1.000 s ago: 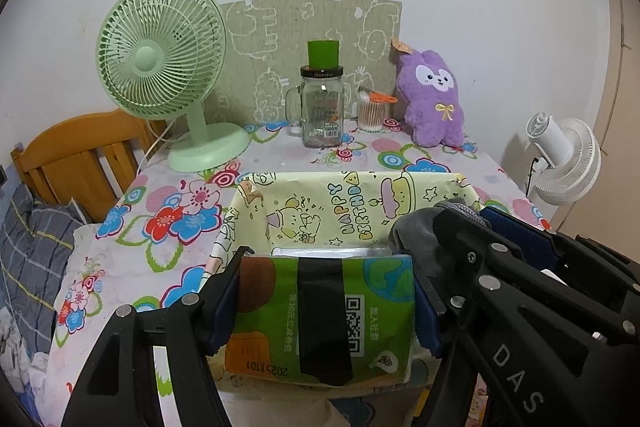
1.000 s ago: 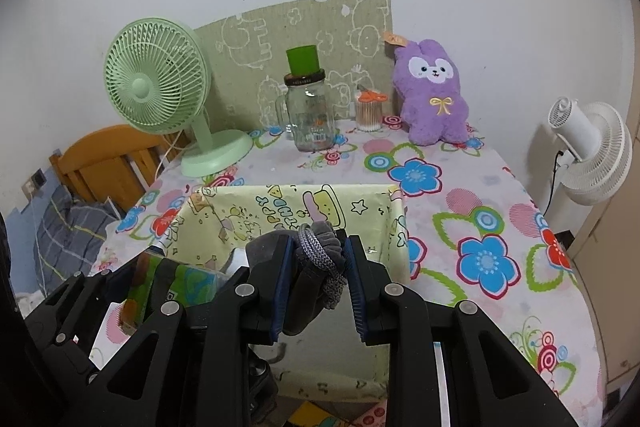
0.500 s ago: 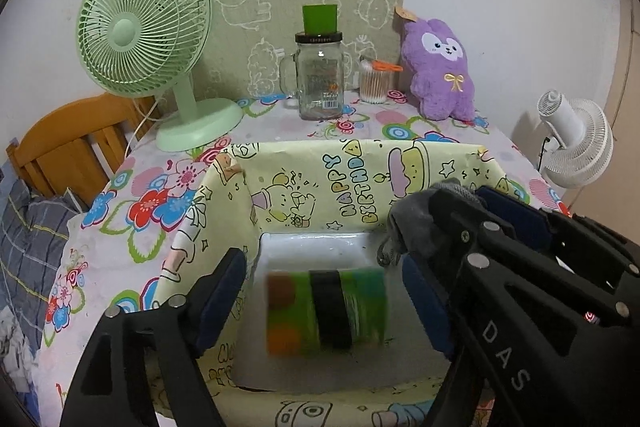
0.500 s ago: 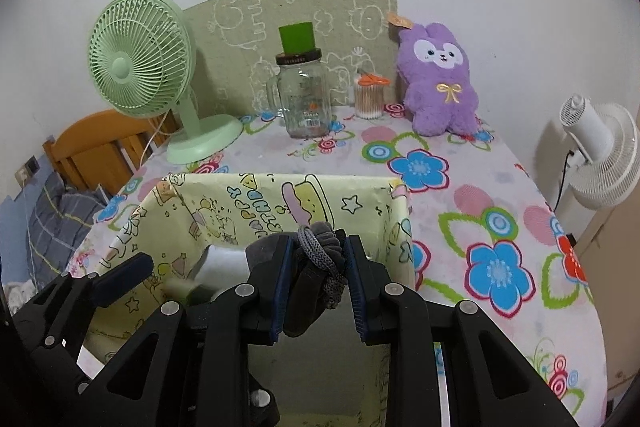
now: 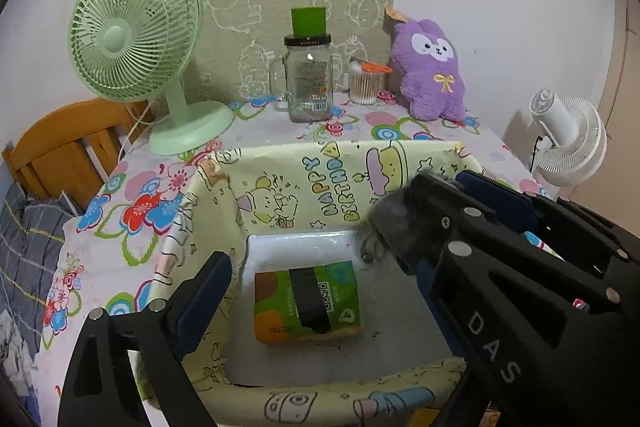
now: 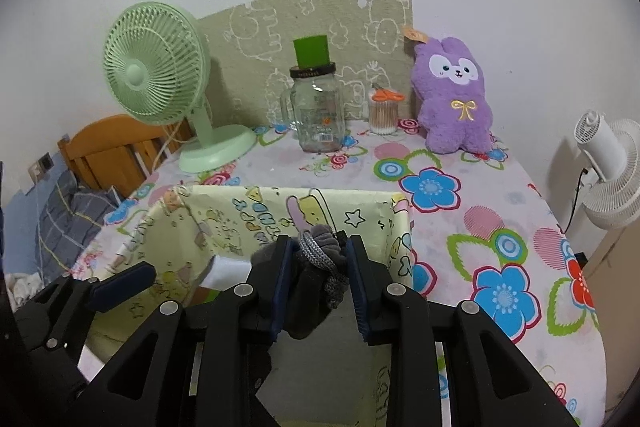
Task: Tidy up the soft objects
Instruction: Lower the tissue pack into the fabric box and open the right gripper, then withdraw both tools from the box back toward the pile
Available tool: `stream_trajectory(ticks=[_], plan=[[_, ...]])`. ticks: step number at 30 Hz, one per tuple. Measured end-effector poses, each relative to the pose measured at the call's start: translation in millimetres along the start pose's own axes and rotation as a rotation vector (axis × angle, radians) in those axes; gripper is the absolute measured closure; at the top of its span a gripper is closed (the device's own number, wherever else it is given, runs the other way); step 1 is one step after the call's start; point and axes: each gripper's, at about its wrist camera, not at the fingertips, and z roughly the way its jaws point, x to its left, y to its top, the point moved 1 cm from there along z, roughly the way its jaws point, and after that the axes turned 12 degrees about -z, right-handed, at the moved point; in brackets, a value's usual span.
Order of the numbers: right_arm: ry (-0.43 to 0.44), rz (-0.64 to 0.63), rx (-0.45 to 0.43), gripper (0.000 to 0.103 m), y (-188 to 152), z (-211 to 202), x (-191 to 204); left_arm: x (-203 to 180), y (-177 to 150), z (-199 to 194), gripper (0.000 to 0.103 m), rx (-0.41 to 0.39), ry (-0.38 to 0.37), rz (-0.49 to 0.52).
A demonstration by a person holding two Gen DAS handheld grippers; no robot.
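Note:
A green tissue pack (image 5: pixel 308 301) lies flat on the white floor of the yellow cartoon-print box (image 5: pixel 288 195). Above it my left gripper (image 5: pixel 316 283) is open and its jaws are still opening, with nothing pressed between the pads. My right gripper (image 6: pixel 318 255) hangs over the right side of the box (image 6: pixel 224 223), shut on a grey knitted sock bundle (image 6: pixel 320 251). Its jaws are just beginning to open, and the bundle (image 5: pixel 388 223) is still between the pads. A purple plush toy (image 6: pixel 456 95) stands at the back right of the table.
A green desk fan (image 5: pixel 132 31), a glass jar (image 5: pixel 310 79) with a green block on top and a cotton swab tub (image 5: pixel 366 83) stand along the back. A white fan (image 5: pixel 572 139) is off the table's right edge. A wooden headboard (image 5: pixel 60 147) is at left.
The tissue pack left my left gripper's jaws and dropped to the box floor, while those jaws spread wide. My right gripper edged over the box with the grey bundle.

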Motion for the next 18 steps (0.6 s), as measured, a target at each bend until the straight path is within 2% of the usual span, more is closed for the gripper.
stream_trajectory(ticks=[2, 6, 12, 18], plan=[[0.007, 0.001, 0.006, 0.062, 1.8, -4.7, 1.7, -0.1, 0.6, -6.8, 0.006, -0.016, 0.004, 0.001], [0.022, 0.013, -0.006, 0.033, 3.3, -20.2, 5.9, 1.5, 1.9, -20.4, 0.003, -0.026, -0.010, -0.003], [-0.006, -0.010, -0.024, 0.018, 4.7, -50.8, 15.6, 6.5, -0.2, -46.9, 0.000, -0.073, 0.013, 0.004], [-0.037, -0.017, -0.043, 0.013, 2.4, -79.1, 21.9, 9.4, -6.2, -68.7, 0.000, -0.087, -0.025, -0.006]])
